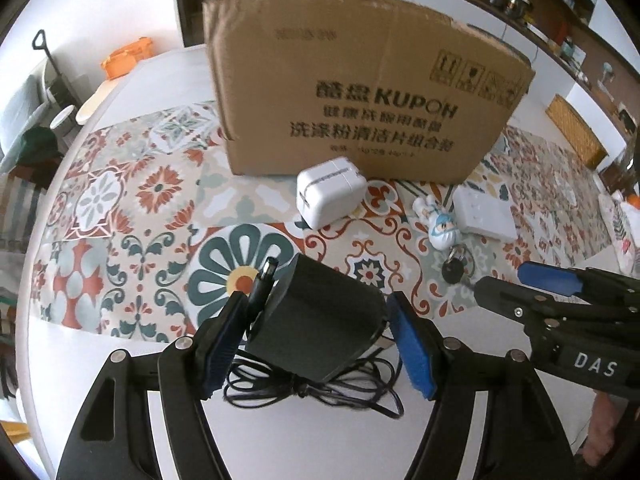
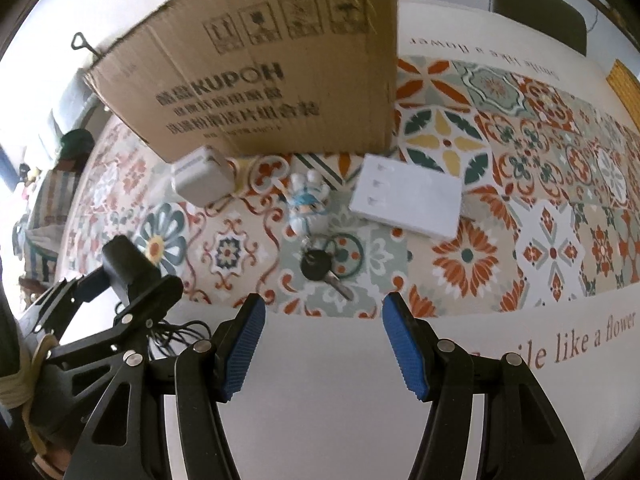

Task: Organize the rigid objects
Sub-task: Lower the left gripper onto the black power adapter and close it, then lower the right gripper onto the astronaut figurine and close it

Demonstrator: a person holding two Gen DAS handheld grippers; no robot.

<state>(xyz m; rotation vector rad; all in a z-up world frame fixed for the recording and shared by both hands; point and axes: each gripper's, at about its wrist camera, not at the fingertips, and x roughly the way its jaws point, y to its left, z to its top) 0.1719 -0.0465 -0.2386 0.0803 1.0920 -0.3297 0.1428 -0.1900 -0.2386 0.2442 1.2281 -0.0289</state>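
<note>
The cardboard box [image 1: 360, 92] is stood at the back of the patterned counter [image 1: 132, 200], w/ a white adapter [image 1: 330, 192], flat white box [image 2: 408, 200], figurine [image 2: 306, 204] & keys [image 2: 320, 268] left loose in front. Step in hand, judged: black power adapter [image 1: 316, 320] w/ bundled cord is being carried; next it must be cleared over the box rim & dropped in. Left tool [image 1: 320, 332] is clamped on it, approx. half open. Right tool [image 2: 324, 344] is held apart, empty, above the keys.

bright, even daylight with soft shadows — strong fisheye bending and dark corners; the right wrist view is slightly motion-blurred.
</note>
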